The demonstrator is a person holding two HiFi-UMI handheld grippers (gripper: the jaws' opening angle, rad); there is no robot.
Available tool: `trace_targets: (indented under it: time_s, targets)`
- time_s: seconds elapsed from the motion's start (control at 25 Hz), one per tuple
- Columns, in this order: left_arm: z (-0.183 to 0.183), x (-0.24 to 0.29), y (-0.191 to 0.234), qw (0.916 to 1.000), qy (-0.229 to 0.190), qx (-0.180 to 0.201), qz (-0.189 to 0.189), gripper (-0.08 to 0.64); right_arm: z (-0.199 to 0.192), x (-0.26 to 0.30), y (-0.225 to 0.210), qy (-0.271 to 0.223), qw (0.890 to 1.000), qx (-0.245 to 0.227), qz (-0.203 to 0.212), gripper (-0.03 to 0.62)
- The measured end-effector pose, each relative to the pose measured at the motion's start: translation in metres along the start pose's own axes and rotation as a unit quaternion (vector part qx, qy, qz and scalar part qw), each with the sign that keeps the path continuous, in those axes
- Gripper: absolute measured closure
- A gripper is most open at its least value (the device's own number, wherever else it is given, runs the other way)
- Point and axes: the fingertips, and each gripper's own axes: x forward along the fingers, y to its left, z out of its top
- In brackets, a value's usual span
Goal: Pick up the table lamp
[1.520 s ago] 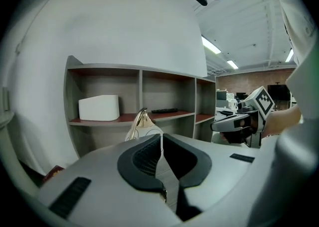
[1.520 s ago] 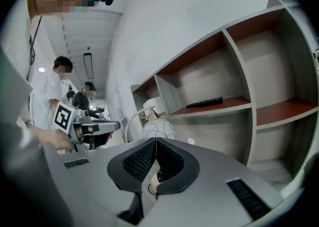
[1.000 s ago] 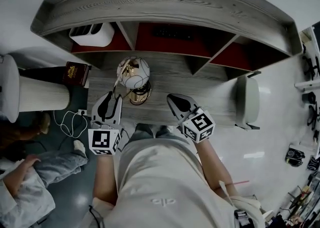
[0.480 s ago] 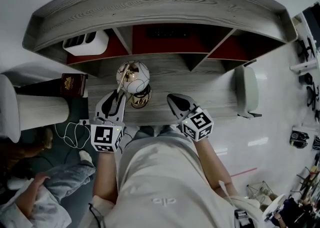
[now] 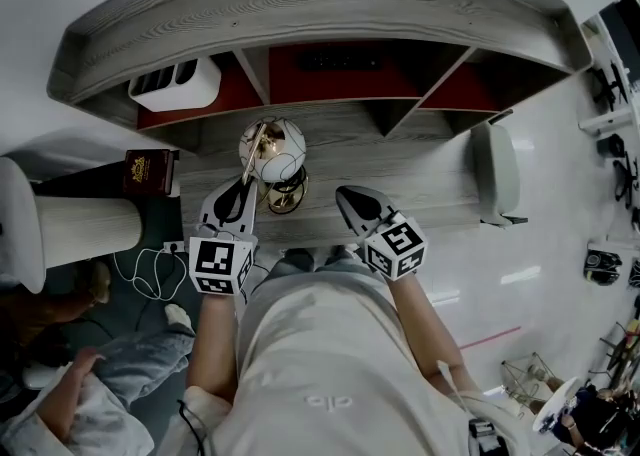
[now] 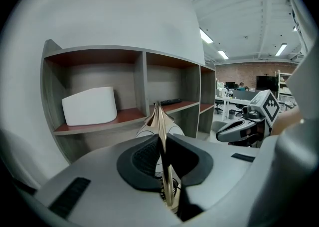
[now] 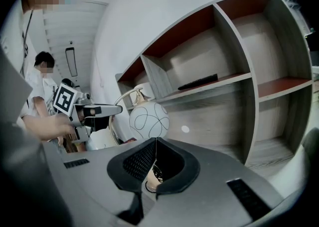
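Left tool [image 6: 162,144]: the jaws have just been closing, and its dark pads are now clenched on the thin gold stem [image 6: 160,121] of the table lamp [image 5: 272,149]. A second earlier the same jaws stood wide and short of the lamp. The change is judged to mean that the grasp has been made and only the lift is left, since the lamp's base is still seen resting on the tabletop [image 5: 400,159].

Relative to this tool, the stem runs upright through the gap between the pads. The white globe shade [image 7: 148,120] lies just beyond the tips and slightly to their right, and the base sits below and just ahead of them.

Right tool [image 7: 155,154]: the jaws are pressed together with nothing held between them. From this tool the lamp is found ahead and to the left, near but not touched.
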Motion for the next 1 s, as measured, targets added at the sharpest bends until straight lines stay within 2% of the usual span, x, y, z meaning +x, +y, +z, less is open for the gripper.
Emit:
trace_targets:
  time_s: [0.28, 0.48, 1.0]
  targets:
    - [-0.002, -0.005, 0.004, 0.9999, -0.006, -0.010, -0.002, 0.518, -0.008, 0.008, 0.005, 0.004, 1.000, 0.003, 0.002, 0.561]
    - [-0.006, -0.013, 0.018, 0.9983, -0.021, -0.055, 0.002, 0.522, -0.022, 0.019, 0.001, 0.010, 1.000, 0.004, 0.002, 0.561]
    - [-0.011, -0.025, 0.048, 0.9968, -0.034, -0.073, -0.006, 0.522, -0.055, 0.066, 0.003, 0.008, 1.000, -0.011, 0.019, 0.560]
